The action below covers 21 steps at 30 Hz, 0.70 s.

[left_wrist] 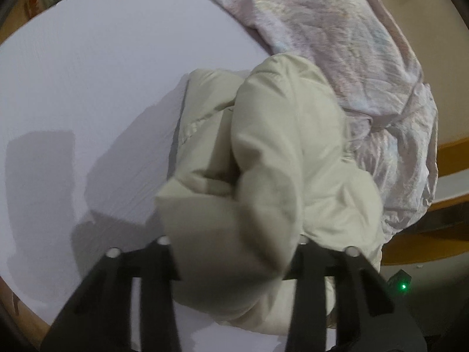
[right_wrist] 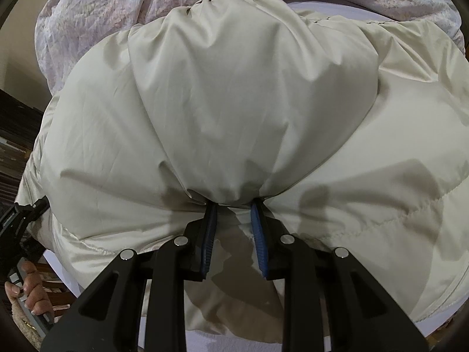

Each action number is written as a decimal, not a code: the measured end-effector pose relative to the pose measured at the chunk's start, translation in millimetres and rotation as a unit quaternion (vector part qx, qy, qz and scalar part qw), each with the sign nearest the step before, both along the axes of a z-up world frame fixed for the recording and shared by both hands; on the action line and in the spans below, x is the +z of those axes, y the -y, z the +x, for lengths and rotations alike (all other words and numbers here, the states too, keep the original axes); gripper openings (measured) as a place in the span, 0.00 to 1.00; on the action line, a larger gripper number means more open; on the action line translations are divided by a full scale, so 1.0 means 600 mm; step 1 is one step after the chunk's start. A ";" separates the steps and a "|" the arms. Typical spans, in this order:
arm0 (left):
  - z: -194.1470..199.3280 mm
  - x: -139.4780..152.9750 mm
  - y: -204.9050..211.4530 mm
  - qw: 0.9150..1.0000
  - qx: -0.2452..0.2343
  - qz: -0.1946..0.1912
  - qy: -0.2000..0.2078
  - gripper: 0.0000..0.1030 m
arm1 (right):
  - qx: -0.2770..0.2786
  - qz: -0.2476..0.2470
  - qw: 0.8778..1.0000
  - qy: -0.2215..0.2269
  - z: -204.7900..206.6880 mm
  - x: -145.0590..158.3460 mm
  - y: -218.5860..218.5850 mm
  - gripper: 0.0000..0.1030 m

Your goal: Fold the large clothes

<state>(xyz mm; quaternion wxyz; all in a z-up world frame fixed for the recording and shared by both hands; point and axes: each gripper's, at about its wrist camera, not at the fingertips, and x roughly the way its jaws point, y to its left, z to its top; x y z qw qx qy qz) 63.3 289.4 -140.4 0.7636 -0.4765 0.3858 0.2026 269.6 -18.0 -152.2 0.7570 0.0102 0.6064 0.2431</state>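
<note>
Mid-fold, both grippers' jaws pinch the jacket (right_wrist: 234,102) on the surface (left_wrist: 88,88); next, carry the gathered fabric toward 12 o'clock.

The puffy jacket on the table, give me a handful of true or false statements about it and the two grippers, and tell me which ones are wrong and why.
1. The cream jacket lies on a white table. True.
2. The right gripper is open and clear of the jacket. False: its blue pads pinch a gathered fold of the jacket.
3. A crinkled pinkish cloth lies beyond the jacket. True.
4. The left gripper has nothing between its fingers. False: a bunched part of the jacket fills the gap.
5. The jacket is folded flat into a neat rectangle. False: it is bunched and puffed up.
</note>
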 end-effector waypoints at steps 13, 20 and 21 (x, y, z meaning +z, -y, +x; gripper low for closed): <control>0.051 0.157 0.088 0.986 -0.100 0.089 0.098 0.25 | -0.002 0.000 1.000 0.005 -0.007 0.000 -0.006 0.25; 0.094 0.230 0.178 0.963 -0.185 0.124 0.153 0.25 | -0.005 0.011 1.000 0.001 -0.006 -0.003 0.001 0.25; 0.099 0.236 0.191 0.959 -0.196 0.129 0.158 0.25 | -0.006 0.013 1.000 -0.001 -0.005 -0.002 0.000 0.25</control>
